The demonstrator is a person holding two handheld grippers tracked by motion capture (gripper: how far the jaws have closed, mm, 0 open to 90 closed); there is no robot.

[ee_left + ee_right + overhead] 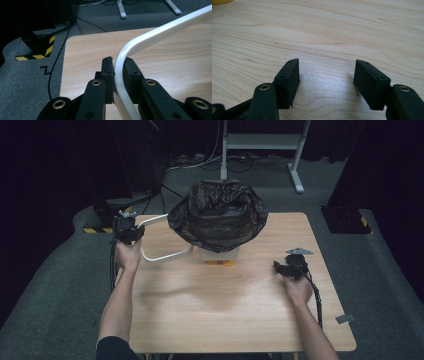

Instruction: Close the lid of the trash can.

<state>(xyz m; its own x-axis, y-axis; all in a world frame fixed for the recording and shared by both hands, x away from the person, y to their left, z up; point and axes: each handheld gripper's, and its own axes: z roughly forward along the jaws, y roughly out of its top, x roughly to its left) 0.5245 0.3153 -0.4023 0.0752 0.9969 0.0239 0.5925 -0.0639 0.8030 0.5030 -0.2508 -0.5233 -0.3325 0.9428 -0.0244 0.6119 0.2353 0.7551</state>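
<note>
A black bin bag (pixel 217 215) lines a pale bin that stands at the far middle of the wooden table (pixel 225 320). From the bin a white bent tube (pixel 165 256) loops out to the left. My left gripper (pixel 131 236) is shut on that tube at its bend. In the left gripper view the white tube (pixel 155 37) runs up between the two pads of the left gripper (pixel 119 63), and both pads press on it. At the right of the table my right gripper (pixel 284 268) is open. Bare wood lies between the jaws of the right gripper (pixel 327 75).
A yellow object (pixel 220 263) lies at the bin's foot and also shows as a yellow edge (pixel 219 1). Beyond the table's far edge stands a white stand (pixel 260 142) with cables on the grey carpet. A yellow-and-black striped block (pixel 37 50) sits off the far left corner.
</note>
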